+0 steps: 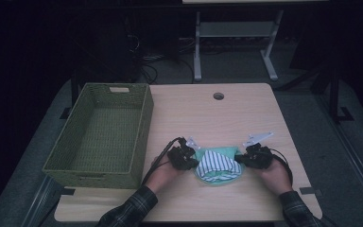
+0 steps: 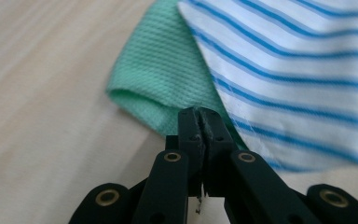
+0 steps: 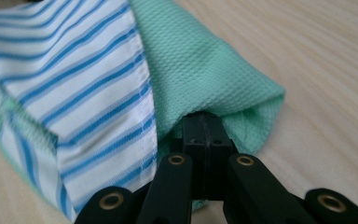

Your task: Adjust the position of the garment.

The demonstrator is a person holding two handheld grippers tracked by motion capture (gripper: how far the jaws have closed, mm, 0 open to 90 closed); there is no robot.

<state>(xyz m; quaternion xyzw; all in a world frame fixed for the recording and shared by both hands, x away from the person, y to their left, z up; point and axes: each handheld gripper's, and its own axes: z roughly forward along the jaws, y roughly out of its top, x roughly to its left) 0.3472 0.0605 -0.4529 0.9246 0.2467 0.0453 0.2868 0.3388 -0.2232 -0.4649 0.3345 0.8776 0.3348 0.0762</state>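
Both gripper views show fingers pinched tight on the green-and-striped cloth (image 1: 217, 164); the high view adds the wicker basket (image 1: 105, 135) on the counter (image 1: 246, 113)

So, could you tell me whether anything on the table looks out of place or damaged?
Nothing stands out. The green and striped cloth lies bunched between the left gripper and right gripper, both pinching its edges, beside the upright woven basket.

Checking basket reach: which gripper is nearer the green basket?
Left. The left gripper sits at the cloth's left edge, just right of the basket. The right gripper is at the cloth's far edge, farther from it.
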